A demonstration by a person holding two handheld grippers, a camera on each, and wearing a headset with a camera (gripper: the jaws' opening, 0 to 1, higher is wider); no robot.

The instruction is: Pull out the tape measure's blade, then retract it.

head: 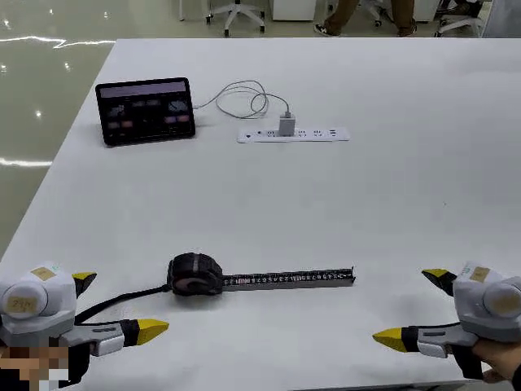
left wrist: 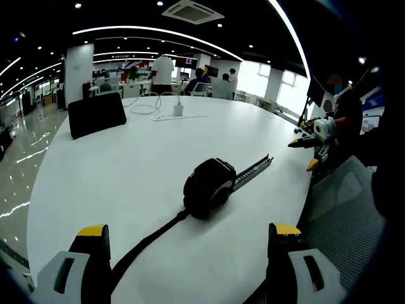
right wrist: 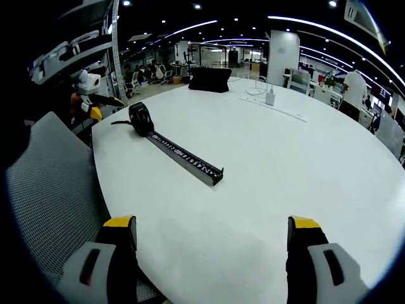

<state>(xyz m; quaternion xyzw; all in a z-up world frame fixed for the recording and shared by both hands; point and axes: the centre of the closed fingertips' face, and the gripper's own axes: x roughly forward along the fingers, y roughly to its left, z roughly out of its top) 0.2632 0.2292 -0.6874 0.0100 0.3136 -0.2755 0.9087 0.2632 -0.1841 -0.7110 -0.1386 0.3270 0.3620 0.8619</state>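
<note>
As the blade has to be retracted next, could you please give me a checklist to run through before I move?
1. Blade pulled out of the case: ok.
2. Blade lying flat and straight on the table: ok.
3. Left gripper open, apart from the case: ok.
4. Right gripper open, apart from the blade's end: ok.
5. Strap trailing away from the blade: ok.
6. Whether the blade is locked: cannot tell.
</note>
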